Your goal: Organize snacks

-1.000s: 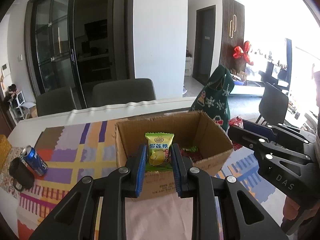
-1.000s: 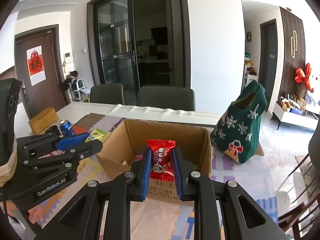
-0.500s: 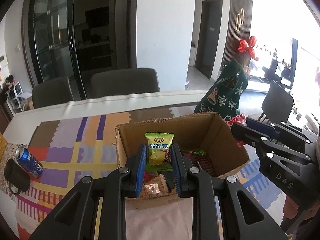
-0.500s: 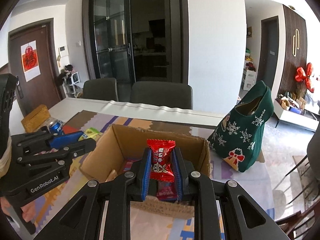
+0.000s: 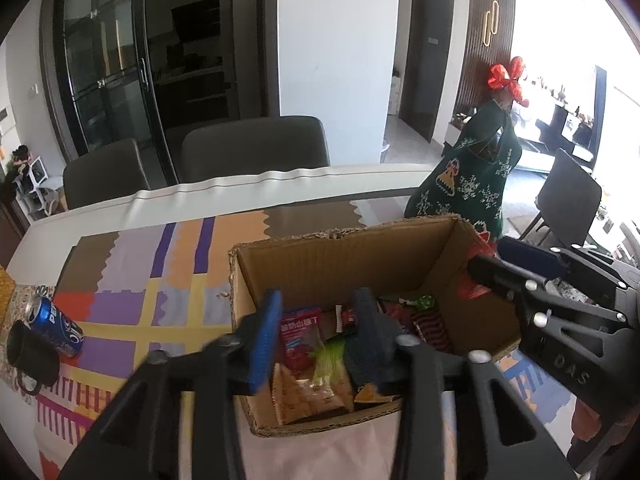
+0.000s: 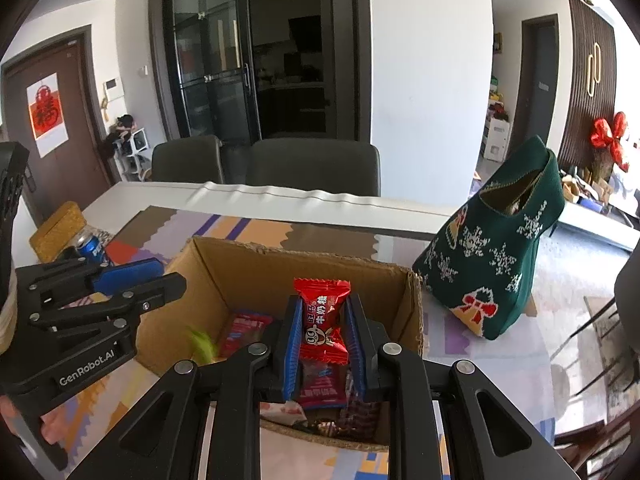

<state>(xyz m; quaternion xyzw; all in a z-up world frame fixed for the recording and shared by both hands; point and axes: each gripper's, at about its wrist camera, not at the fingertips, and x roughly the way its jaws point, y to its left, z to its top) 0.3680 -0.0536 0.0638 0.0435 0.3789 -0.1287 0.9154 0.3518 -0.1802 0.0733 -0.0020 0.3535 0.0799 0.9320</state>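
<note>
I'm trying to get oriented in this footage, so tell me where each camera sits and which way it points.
Left wrist view: mounted on the left gripper, looking forward and down along its spread blue-padded fingers into the open brown cardboard box; the right gripper enters from the right.
Right wrist view: mounted on the right gripper, facing the same box; its fingers clamp a red wrapped candy, and the left gripper shows at left.
Both views share the box, the green knitted Christmas bag and the blue soda can.

One box (image 5: 332, 264); one can (image 5: 54, 326); one stocking (image 6: 500, 256)
</note>
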